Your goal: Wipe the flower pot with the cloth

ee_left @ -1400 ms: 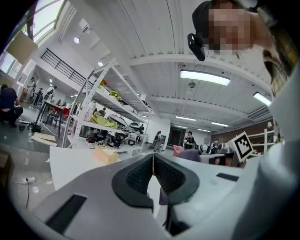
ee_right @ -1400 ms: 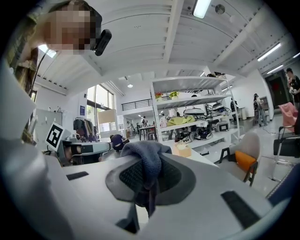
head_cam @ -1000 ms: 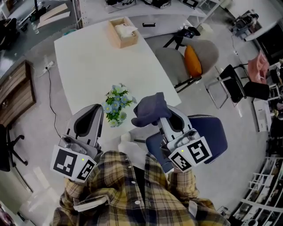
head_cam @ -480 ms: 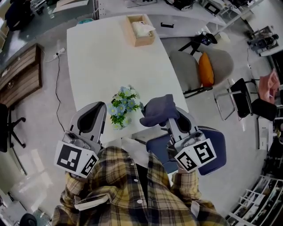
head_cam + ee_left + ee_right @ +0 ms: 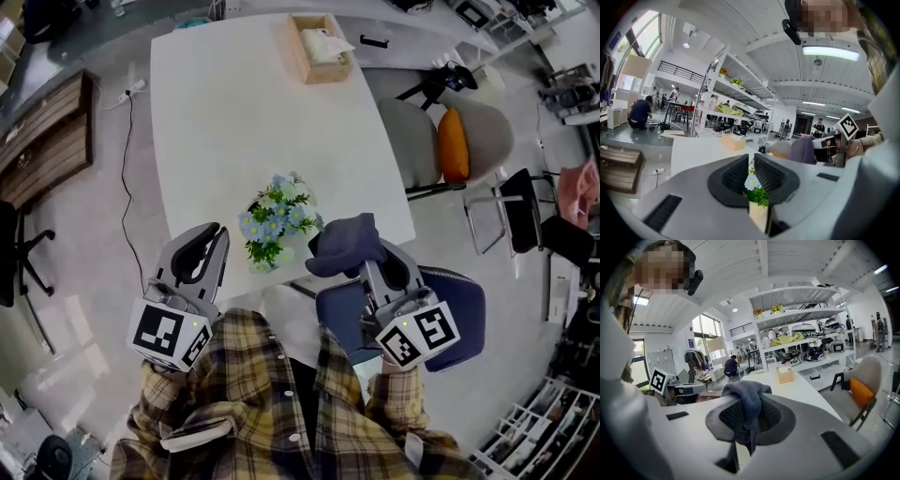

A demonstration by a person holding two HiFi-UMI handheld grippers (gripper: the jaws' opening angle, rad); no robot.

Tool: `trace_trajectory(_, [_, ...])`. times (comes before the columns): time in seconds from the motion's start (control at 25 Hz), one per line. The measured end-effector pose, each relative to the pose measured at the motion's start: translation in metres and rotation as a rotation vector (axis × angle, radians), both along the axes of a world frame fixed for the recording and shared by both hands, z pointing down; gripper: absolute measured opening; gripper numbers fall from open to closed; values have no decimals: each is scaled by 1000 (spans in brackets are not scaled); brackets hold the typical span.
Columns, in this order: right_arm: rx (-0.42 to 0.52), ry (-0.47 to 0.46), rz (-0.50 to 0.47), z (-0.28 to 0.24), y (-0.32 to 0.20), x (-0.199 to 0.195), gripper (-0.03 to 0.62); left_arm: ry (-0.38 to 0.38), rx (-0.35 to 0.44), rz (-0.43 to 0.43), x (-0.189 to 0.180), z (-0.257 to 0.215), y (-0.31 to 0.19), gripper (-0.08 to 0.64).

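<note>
White table [image 5: 244, 112] ahead. Small pale flower pot [image 5: 278, 253], blue flowers and green leaves, stands upright at its near edge between my grippers. Left gripper [image 5: 218, 231] closed, empty. Right gripper [image 5: 366, 259] clamps bunched blue-grey cloth [image 5: 342, 242].

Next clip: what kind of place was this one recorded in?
Probably an open-plan lab or workshop office: a white table with office chairs beside it, tall metal shelving stacked with equipment, and people working in the background.
</note>
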State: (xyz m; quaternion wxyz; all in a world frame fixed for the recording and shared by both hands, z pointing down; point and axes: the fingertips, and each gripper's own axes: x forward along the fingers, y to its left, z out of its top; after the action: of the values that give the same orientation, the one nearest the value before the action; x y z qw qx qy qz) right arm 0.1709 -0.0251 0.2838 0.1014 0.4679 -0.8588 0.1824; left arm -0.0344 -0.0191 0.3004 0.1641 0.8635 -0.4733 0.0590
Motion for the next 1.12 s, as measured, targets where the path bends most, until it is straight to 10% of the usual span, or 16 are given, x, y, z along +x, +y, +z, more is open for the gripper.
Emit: trace_trajectory(1.12, [-269,-118,18,164,-26,-47,23,-225,-60,362,43,174,9,423])
